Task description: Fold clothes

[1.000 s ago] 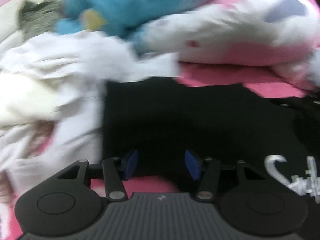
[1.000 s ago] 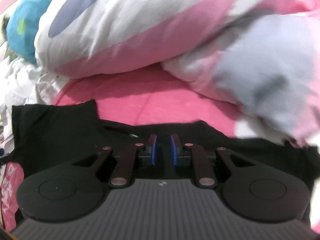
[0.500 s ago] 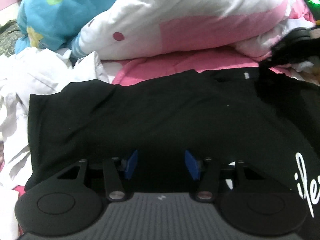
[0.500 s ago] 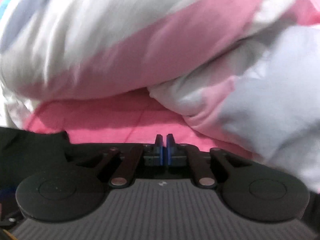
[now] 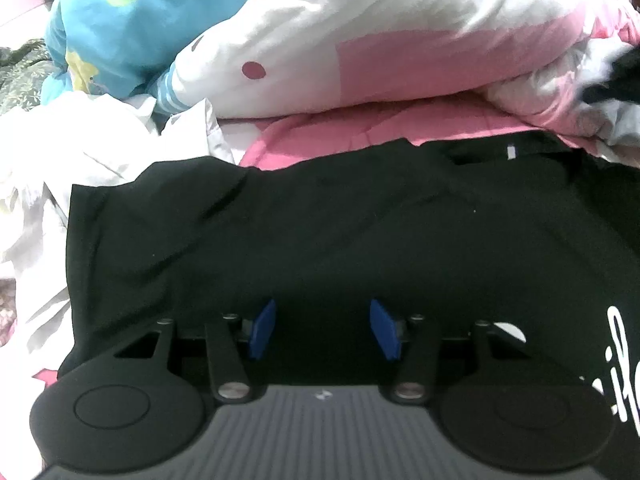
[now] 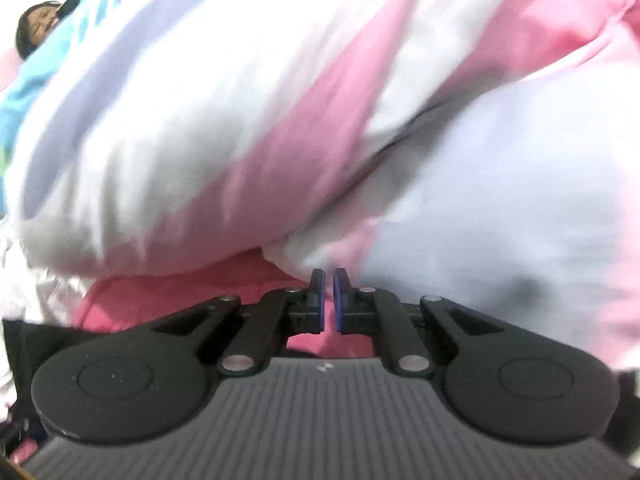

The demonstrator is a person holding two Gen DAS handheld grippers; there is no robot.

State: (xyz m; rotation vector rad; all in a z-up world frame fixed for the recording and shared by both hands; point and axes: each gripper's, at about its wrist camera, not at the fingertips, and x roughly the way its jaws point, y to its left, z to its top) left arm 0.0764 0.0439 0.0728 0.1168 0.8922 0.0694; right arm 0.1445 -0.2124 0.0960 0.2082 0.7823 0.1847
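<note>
On the pink bed cover [image 5: 320, 136], the black T-shirt [image 5: 320, 220] lies spread out flat in front of my left gripper [image 5: 323, 330], reaching from the pile of white clothes [image 5: 60, 152] at the cover's left side across to its right side. A second ago my left view was a blur sweeping over that white pile; now it sits sharp and steady over the shirt's near part, so I judge the left hand has arrived at its working spot. Its jaws stand about half open with nothing clamped: black cloth lies under and between them, but the blue pads [image 5: 262, 330] are not pressing on it.

My right gripper [image 6: 328, 300] has changed more. Its jaws have just been closing and now stand nearly together, only a thin slit between the pads, and I see no cloth in that slit. The view has swung away from the shirt's collar edge and now faces the heaped pink and white quilt [image 6: 320, 120] at the back of the bed, blurred with motion. Only a black corner of shirt shows at its lower left. So I doubt the right side took hold, and the fold looks not yet begun.

The shirt itself is smooth, with shallow creases near the left sleeve, a small white collar tag [image 5: 511, 151] at the far edge and white lettering [image 5: 624, 364] at the near right.
</note>
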